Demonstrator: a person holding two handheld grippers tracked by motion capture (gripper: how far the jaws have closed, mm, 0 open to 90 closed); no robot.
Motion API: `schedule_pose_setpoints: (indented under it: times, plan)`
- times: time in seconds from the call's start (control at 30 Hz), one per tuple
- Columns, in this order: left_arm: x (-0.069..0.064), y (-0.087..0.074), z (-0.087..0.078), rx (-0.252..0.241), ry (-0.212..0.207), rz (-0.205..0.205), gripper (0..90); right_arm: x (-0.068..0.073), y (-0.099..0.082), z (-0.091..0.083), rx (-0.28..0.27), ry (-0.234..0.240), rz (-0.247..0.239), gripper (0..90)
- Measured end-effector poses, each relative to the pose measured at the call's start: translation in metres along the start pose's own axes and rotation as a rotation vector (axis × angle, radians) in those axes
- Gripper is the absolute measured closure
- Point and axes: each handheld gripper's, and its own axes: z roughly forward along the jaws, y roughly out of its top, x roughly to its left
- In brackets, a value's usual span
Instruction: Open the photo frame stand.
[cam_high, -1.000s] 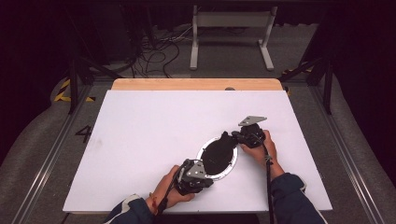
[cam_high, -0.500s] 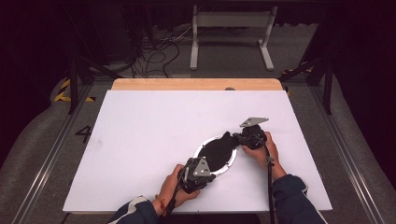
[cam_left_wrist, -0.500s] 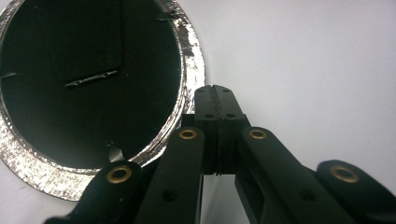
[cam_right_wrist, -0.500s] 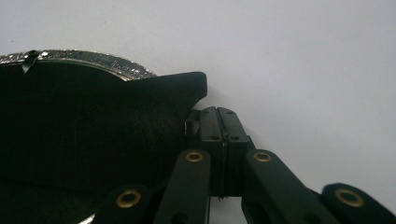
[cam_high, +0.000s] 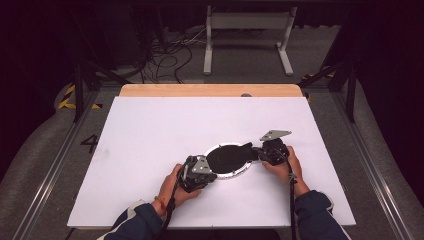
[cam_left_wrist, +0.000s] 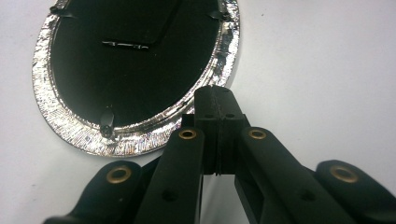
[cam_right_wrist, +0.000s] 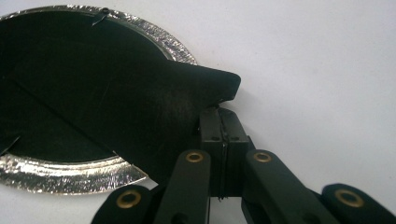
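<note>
Leftward along the near edge, the left gripper (cam_high: 207, 172) has slid, jaws pressed together at the oval frame's (cam_left_wrist: 135, 135) silver rim. Right gripper (cam_right_wrist: 219, 114), pressed together, pinches the black stand flap (cam_right_wrist: 154, 98); lift gently.

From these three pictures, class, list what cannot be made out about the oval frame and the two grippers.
- Oval frame: top cut off by the left gripper view's upper edge.
- Frame's far left: cut off by the right gripper view's edge.
- Black stand flap: whether the right gripper pinches it is hidden behind the shut fingers.
- Left gripper: fingers too small in the high view.
</note>
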Motion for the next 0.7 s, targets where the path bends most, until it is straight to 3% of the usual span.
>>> schedule_pose_setpoints:
  times: [0.2, 0.37, 0.57, 0.7]
  plan:
    - [0.012, -0.001, -0.001, 0.008, 0.032, -0.010, 90.0, 0.005, -0.005, -0.004, -0.001, 0.008, -0.026, 90.0]
    - [0.021, -0.001, -0.002, 0.012, 0.034, -0.023, 90.0, 0.010, -0.009, -0.008, -0.001, 0.005, -0.047, 90.0]
    - [0.033, -0.004, -0.004, 0.002, 0.054, -0.058, 90.0, 0.017, -0.012, -0.011, -0.002, 0.007, -0.077, 90.0]
    - [0.039, -0.007, -0.004, -0.012, 0.076, -0.074, 90.0, 0.025, -0.016, -0.015, -0.005, -0.003, -0.122, 90.0]
